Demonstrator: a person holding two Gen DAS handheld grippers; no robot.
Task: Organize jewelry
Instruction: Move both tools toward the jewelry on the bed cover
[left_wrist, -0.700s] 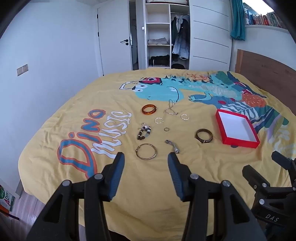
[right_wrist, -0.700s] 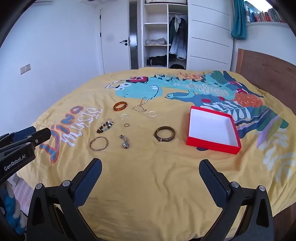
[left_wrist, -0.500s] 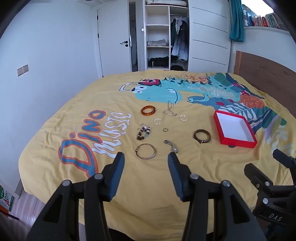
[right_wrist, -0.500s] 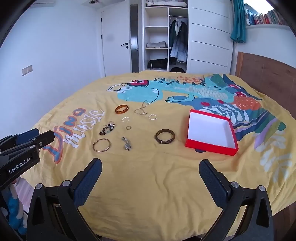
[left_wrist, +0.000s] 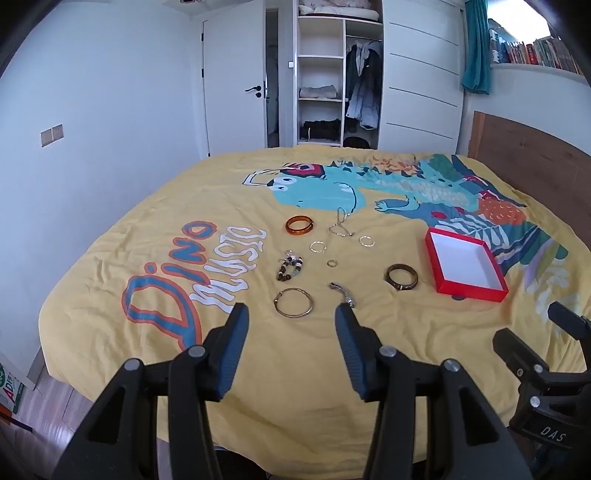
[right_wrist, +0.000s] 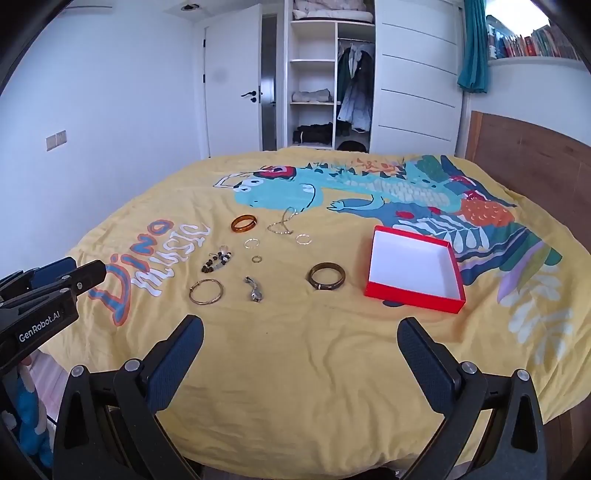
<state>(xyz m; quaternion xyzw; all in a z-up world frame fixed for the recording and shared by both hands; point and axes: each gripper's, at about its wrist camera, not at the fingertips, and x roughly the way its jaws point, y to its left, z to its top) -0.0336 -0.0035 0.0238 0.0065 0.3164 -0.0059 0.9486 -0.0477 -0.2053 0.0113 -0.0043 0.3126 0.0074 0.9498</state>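
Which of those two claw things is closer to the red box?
The right. The right gripper hangs open at the bed's near edge, with the red box ahead, slightly right. The left gripper, also open, sits further left, facing the gold bangle.

We read "Dino music" in big blue, orange and white letters printed on the yellow dinosaur bedspread (left_wrist: 369, 369). On the black body of the left gripper (right_wrist: 40, 325), seen from the right wrist, white lettering says "GenRobot.AI". On the black right gripper (left_wrist: 550, 432), seen from the left wrist, stands "DAS". The book spines on the shelf are too small for us to read.
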